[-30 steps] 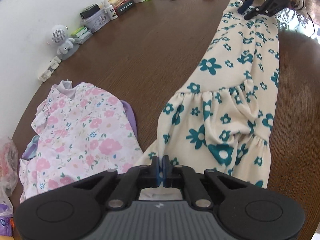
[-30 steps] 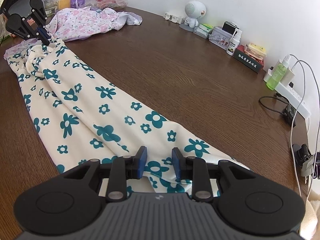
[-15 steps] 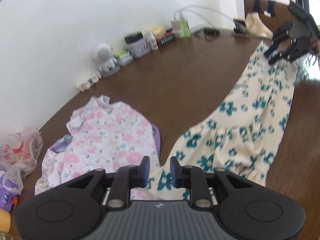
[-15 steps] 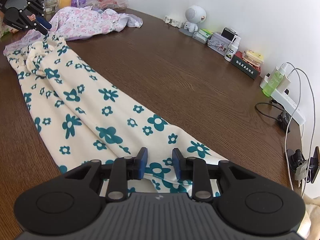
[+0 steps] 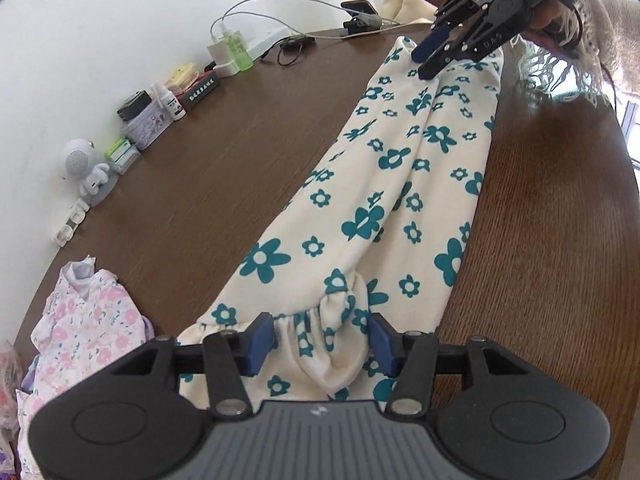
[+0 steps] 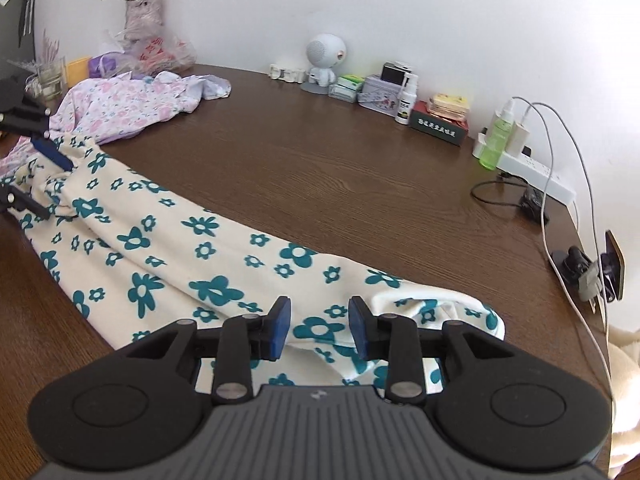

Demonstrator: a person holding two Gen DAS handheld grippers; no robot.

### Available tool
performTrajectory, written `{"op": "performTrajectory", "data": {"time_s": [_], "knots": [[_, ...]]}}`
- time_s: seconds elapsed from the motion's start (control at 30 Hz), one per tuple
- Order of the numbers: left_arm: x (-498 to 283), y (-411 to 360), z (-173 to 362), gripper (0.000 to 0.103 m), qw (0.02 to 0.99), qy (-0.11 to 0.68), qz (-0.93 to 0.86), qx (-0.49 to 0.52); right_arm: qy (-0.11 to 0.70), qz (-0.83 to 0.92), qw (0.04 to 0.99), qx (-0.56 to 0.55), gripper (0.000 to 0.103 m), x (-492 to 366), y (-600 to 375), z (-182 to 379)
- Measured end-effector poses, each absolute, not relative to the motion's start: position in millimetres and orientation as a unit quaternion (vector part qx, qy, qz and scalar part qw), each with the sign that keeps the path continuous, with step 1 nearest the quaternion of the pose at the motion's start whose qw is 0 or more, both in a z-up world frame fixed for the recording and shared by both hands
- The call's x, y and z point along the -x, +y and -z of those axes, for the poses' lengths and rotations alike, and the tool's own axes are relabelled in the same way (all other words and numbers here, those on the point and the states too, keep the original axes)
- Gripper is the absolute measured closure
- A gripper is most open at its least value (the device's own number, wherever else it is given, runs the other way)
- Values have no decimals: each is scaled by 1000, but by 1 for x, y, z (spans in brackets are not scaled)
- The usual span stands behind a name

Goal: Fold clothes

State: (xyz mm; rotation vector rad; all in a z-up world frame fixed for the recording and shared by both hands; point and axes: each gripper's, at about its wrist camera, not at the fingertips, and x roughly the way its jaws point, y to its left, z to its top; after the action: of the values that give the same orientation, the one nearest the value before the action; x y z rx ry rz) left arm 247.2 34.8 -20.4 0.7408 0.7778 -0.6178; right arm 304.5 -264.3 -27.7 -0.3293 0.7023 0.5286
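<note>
A cream garment with teal flowers (image 5: 384, 208) lies in a long strip on the brown wooden table (image 5: 224, 160); it also shows in the right wrist view (image 6: 168, 240). My left gripper (image 5: 320, 344) is open, its blue pads either side of the gathered end of the garment. My right gripper (image 6: 318, 326) is open over the opposite end, and it shows at the far end in the left wrist view (image 5: 430, 56). The left gripper shows at the left edge of the right wrist view (image 6: 36, 180).
A pink floral garment (image 6: 132, 104) lies crumpled at the table's far left. Along the wall stand a white robot figure (image 6: 322, 64), small boxes and bottles (image 6: 404, 96), a green bottle (image 6: 496, 140), a power strip (image 6: 532, 168) with cables, and a vase of flowers (image 6: 140, 8).
The left gripper has let go of the garment's gathered end and opened wide. The right gripper has opened wider over the other end. Both views have shifted.
</note>
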Motion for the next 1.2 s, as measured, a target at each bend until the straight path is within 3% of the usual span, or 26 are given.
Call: {"op": "performTrajectory", "data": {"time_s": [0.03,0.07,0.33,0.5,0.57,0.63,0.97,1.2], "knots": [[-244,34,23,88,816,359,278,-359,342,-252,893,151,71,-307,-268,29],[-240,33,25,93,816,351,268,-374,344,-251,893,146,72,-309,-271,30],[-212,20,45,98,783,309,227,-490,350,-252,889,153,73,-310,-278,44],[-213,29,38,88,803,316,225,-453,333,-249,897,147,73,-308,-288,41],[-210,37,29,72,811,323,228,-431,330,-245,902,132,71,-308,-296,36],[-207,49,15,64,827,325,233,-395,327,-240,906,117,69,-308,-305,31],[-262,89,-11,62,902,361,173,-162,302,-259,910,114,69,-326,-286,26],[-254,101,11,69,889,386,180,-169,336,-233,903,128,73,-324,-294,43]]}}
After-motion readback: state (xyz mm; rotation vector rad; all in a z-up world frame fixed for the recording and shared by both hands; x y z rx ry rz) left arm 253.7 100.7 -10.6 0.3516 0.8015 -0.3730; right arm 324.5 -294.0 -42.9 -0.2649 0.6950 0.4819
